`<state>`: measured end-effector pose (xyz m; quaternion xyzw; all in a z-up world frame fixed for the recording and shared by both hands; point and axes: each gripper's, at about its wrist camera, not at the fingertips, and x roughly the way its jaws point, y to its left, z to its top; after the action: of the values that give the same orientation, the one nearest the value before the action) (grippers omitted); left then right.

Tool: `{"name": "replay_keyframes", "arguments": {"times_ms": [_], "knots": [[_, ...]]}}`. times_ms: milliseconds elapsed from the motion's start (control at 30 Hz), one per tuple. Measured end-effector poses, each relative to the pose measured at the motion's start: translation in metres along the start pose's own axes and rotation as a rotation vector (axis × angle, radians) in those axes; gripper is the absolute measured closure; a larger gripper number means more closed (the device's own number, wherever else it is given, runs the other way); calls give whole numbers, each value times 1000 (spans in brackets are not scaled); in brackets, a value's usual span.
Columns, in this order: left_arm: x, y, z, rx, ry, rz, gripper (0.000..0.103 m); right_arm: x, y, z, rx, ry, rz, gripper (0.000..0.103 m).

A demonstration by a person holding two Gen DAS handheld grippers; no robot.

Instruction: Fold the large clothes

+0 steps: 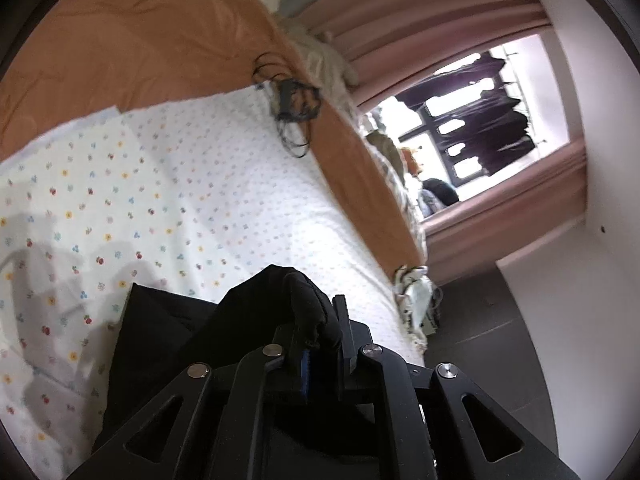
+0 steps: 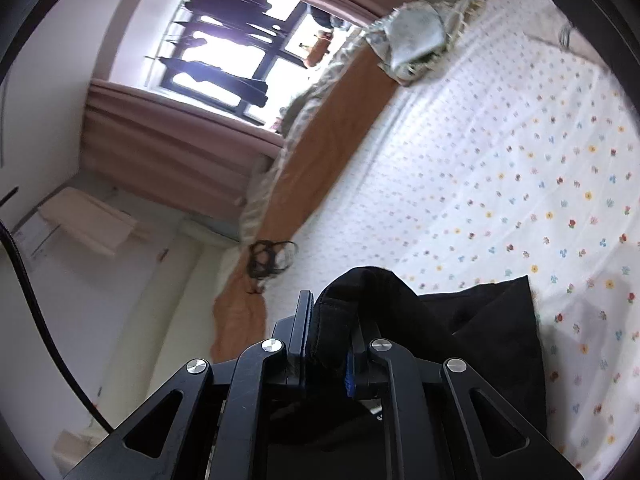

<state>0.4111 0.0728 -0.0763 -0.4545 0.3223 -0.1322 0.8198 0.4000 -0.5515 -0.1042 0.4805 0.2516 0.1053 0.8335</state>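
Both grippers have hold of the same black garment (image 1: 168, 344), one at each end of an edge. The left gripper (image 1: 316, 344) has its fingers (image 1: 344, 332) clamped on a bunched fistful of the cloth, and the right gripper (image 2: 330, 340) has its fingers (image 2: 304, 320) pinched on what looks like a thick hemmed band of it.

The rest of the garment hangs and trails down onto the bed (image 2: 500, 168), which is covered by a white sheet with small flowers; an orange blanket (image 1: 140, 40) lies along the far side towards the window (image 1: 472, 120). In the right wrist view a flat black panel (image 2: 492, 312) of the cloth rests on the sheet with a straight edge showing.

From what I can see, the folding is at an early or middle stage: the garment is gripped and partly laid on the bed, but I cannot tell whether any fold is yet made. Spreading it flat, bringing the edges together and tidying the stack all appear left to do.
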Motion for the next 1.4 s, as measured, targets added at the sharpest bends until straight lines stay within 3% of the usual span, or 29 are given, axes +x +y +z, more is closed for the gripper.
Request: {"name": "replay_keyframes", "arguments": {"times_ms": [67, 100, 167, 233, 300, 533, 767, 1033, 1200, 1400], "knots": [[15, 13, 1, -49, 30, 40, 88, 11, -6, 1, -3, 19, -23, 84], [20, 18, 2, -69, 45, 50, 79, 15, -9, 1, 0, 29, -35, 80], [23, 24, 1, -88, 52, 65, 66, 20, -16, -2, 13, 38, -61, 63], [18, 28, -1, -84, 25, 92, 49, 19, -21, -4, 25, 34, -84, 63], [11, 32, -4, -79, 4, 114, 42, 16, -26, -4, 29, 37, -107, 63], [-20, 45, -19, -45, -3, 194, 42, -8, -27, -16, -7, 38, -188, 63], [-38, 54, -36, 29, 45, 256, 42, -29, -30, -34, -33, 73, -272, 63], [-47, 79, -60, 63, 101, 334, 42, -41, -31, -58, -152, 129, -393, 63], [-41, 87, -72, 84, 155, 349, 42, -38, -43, -73, -165, 177, -443, 62], [-33, 82, -76, 130, 160, 350, 49, -30, -42, -76, -200, 201, -490, 62]]}}
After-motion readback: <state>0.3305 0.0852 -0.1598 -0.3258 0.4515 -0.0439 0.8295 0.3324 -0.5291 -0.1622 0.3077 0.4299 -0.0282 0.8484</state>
